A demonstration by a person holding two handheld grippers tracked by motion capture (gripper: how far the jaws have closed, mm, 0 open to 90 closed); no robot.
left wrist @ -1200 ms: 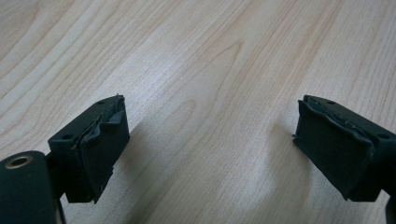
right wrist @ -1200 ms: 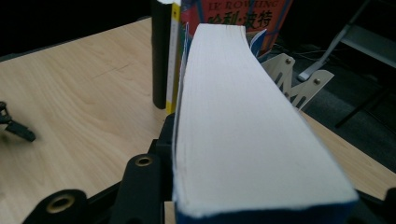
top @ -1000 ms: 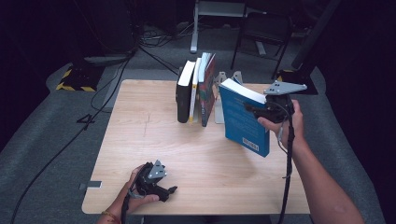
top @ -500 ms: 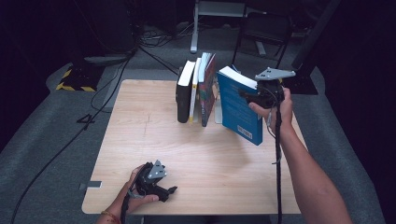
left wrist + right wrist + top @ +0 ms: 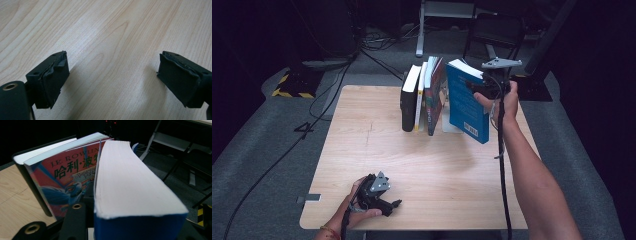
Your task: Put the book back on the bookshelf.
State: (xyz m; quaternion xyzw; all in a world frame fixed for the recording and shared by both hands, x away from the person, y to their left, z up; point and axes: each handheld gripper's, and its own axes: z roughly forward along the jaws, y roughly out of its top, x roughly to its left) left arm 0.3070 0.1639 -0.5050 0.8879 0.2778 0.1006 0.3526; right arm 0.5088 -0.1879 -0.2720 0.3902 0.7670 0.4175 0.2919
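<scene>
Left gripper (image 5: pixel 393 204): seen in the high view at the near edge of the table (image 5: pixel 362 145), laid down in the person's left hand (image 5: pixel 357 202). In the left gripper view its jaws are spread wide with nothing but bare wood grain between them; released, nothing grasped.

Right gripper (image 5: pixel 472 87): held up over the far right part of the table in the right hand (image 5: pixel 504 100). Its jaws are clenched on the blue book (image 5: pixel 467 102), part-way closed across the book's thickness. In the right gripper view the white page block (image 5: pixel 130 177) is seen running away between the jaws, blue cover below.

Blue book: carried off the table top, tilted, its top leaning toward the standing row and its lower corner hanging above the wood. It is just beside the row; whether it touches cannot be told.

Row of books: a black book (image 5: pixel 408 100), a thin white one (image 5: pixel 420 97) and a Harry Potter volume (image 5: pixel 67 175) with Chinese lettering are stood at the far middle of the table. The Harry Potter volume lies directly next to the blue book.

Beyond the table: cables and a metal stand (image 5: pixel 432 20) are seen on the dark floor.

Change: since a second ago the blue book has been brought leftward toward the row and raised more upright; the left gripper has been kept in place.
</scene>
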